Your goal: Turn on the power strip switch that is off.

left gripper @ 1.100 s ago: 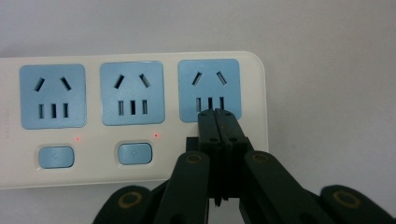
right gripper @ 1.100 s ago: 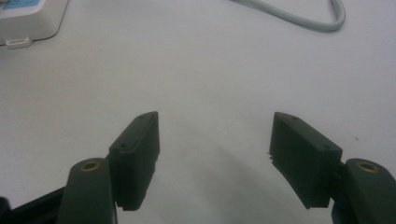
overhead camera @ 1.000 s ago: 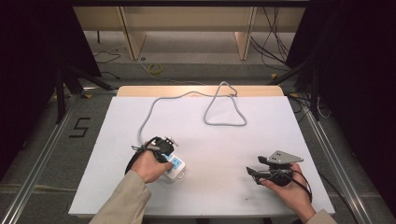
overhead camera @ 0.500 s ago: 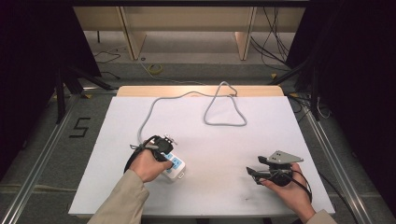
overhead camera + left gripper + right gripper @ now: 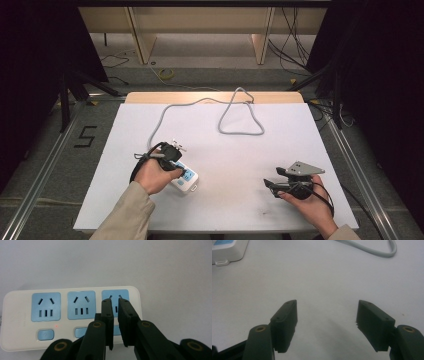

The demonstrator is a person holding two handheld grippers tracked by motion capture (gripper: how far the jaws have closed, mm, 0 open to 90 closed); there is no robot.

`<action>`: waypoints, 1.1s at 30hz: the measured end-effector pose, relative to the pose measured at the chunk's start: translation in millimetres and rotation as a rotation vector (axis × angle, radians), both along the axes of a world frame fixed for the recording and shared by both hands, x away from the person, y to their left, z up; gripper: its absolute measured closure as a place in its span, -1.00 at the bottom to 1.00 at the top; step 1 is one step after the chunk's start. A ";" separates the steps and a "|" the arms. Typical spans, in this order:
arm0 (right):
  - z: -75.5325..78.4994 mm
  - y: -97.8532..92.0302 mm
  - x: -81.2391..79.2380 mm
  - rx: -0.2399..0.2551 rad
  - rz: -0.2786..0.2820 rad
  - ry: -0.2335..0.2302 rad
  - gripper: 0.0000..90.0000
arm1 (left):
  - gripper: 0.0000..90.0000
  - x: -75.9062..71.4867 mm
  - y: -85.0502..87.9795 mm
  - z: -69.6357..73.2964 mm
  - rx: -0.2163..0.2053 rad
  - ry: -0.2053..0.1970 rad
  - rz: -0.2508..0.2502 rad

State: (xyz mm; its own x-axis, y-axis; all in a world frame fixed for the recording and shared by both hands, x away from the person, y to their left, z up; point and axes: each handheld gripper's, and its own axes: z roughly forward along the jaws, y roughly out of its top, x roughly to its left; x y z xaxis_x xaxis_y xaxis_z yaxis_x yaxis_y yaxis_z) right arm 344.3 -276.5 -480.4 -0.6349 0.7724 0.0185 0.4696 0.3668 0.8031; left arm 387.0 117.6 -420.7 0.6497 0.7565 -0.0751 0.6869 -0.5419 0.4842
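- Left tool [image 5: 115, 302] hovers over the white plastic power strip with blue sockets [image 5: 70, 315], jaws nearly pinched together, holding nothing.
- The strip lies on the white surface [image 5: 240, 160], its grey cable [image 5: 240, 132] looping away.
- Right tool [image 5: 327, 312] gapes wide, empty, low over the surface.

White power strip [image 5: 72, 317] with light-blue sockets, grey cable [image 5: 240, 112], white table [image 5: 300, 135], black fingers [image 5: 284, 320]

table [image 5: 300, 135]: white top | power strip [image 5: 186, 178] | grey cable [image 5: 240, 131] looped
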 end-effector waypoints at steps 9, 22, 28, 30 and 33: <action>0.1 -0.2 0.1 0.002 0.001 -0.001 -0.24 | 0.75 0.2 8.1 1.9 -0.032 -0.068 0.012; 0.0 -0.4 0.1 0.004 0.000 0.000 -0.24 | 0.36 -1.8 15.6 2.7 -0.115 -0.162 -0.013; 0.1 -0.3 0.1 0.004 0.000 -0.002 -0.24 | 0.20 -2.9 22.4 0.5 -0.134 -0.181 0.002; 0.1 -0.2 0.0 0.003 0.000 -0.003 -0.24 | 0.16 -3.6 25.1 0.1 -0.151 -0.189 0.013; 0.1 0.0 0.0 0.003 0.002 -0.004 -0.24 | 0.05 -4.8 28.9 -0.5 -0.166 -0.207 0.024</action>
